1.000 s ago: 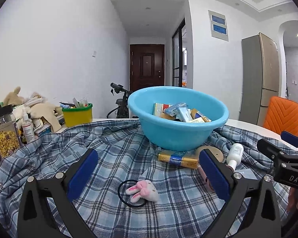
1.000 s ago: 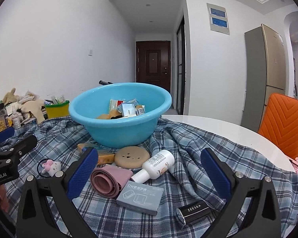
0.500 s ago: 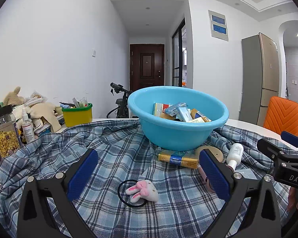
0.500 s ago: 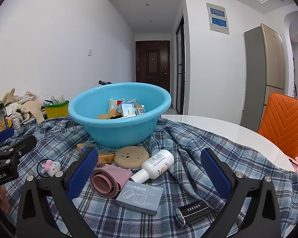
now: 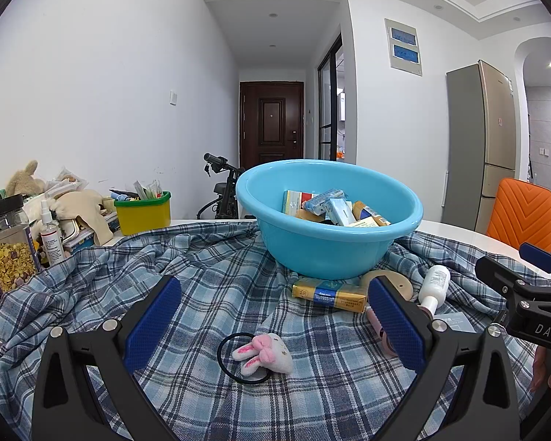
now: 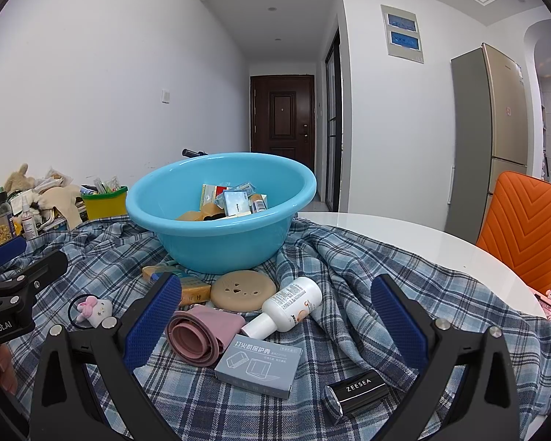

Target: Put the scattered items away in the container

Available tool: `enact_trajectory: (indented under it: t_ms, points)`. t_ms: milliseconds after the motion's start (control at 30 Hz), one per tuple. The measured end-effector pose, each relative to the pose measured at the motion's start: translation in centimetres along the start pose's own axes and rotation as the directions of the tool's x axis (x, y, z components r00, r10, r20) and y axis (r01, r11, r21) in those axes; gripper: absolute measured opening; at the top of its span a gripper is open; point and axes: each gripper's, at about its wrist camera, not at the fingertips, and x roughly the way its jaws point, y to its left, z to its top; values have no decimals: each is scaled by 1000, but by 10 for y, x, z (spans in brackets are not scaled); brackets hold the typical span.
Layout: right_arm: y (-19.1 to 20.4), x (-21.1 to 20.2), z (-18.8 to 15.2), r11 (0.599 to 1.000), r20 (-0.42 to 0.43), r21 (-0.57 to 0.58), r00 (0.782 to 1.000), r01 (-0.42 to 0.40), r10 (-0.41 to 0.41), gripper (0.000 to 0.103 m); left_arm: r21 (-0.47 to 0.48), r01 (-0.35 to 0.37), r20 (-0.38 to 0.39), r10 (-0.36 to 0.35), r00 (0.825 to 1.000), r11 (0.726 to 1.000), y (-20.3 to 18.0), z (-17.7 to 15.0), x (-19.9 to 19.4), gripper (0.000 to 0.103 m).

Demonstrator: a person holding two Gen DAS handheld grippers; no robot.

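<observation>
A blue basin [image 5: 312, 257] [image 6: 187, 235] with several boxes in it stands on a plaid cloth. My left gripper [image 5: 273, 325] is open and empty above a pink bunny hair tie [image 5: 262, 352] [image 6: 90, 308]. A yellow box [image 5: 328, 292] lies in front of the basin. My right gripper [image 6: 275, 321] is open and empty over a pink roll [image 6: 198, 334], a white bottle [image 6: 288, 307], a grey box [image 6: 259, 364] and a tan disc [image 6: 243, 289]. A black ZEESEA case [image 6: 360, 391] lies to the right.
A yellow tub [image 5: 143, 211], a cereal jar [image 5: 7, 246], a spray bottle [image 5: 51, 237] and plush toys [image 5: 69, 205] crowd the table's left. An orange chair [image 6: 521, 220] stands right of the white table [image 6: 404, 235]. The right gripper shows in the left wrist view [image 5: 525, 294].
</observation>
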Motion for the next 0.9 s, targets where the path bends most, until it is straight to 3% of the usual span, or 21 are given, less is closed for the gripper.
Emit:
enact_trajectory:
  t_ms: [900]
  points:
    - [-1,0,0,1000,0,1,1000,0,0,103,-1,-7,1,7,1000,1000,1,0,1,103]
